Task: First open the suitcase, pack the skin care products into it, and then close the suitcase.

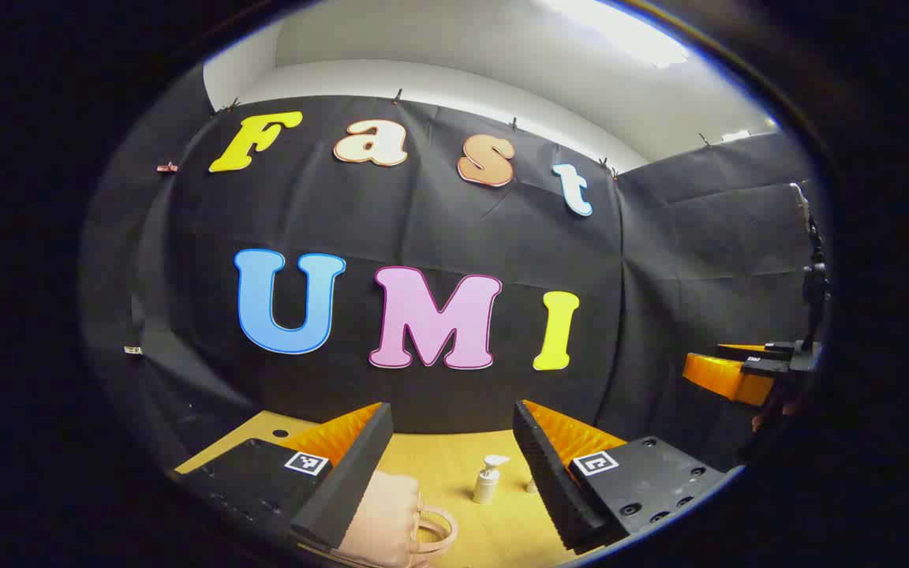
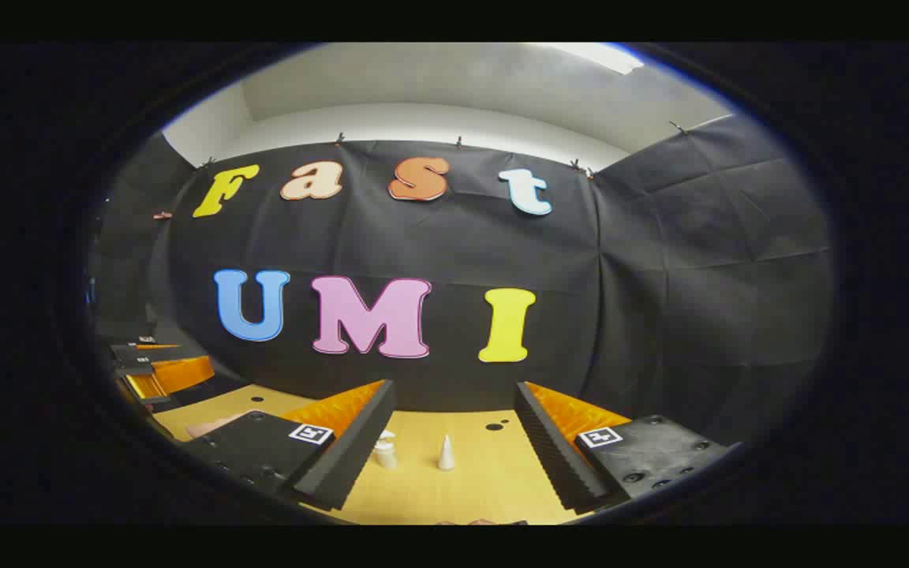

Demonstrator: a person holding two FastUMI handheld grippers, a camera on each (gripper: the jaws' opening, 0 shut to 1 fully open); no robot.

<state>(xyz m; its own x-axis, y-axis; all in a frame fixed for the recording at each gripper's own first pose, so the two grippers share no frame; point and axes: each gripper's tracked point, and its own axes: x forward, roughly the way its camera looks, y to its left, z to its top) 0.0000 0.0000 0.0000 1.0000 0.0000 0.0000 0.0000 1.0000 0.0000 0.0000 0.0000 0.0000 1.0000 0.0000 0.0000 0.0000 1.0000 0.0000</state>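
Both grippers hover wide open and empty above the wooden table [image 2: 470, 489], apparently poised to start: the left gripper [image 1: 450, 473] has the closed pink suitcase [image 1: 391, 521] at six o'clock, the right gripper [image 2: 454, 461] faces the skincare bottles [image 2: 385, 452].

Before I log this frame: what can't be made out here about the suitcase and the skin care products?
- Suitcase: left gripper view, a pink case with a handle, cut by the lower edge and partly behind a finger; open or closed cannot be told.
- Pump bottle: left gripper view, too small to tell its contents.
- Cone-shaped item: right gripper view, too small to identify.
- Small bottle: right gripper view, partly behind a finger.
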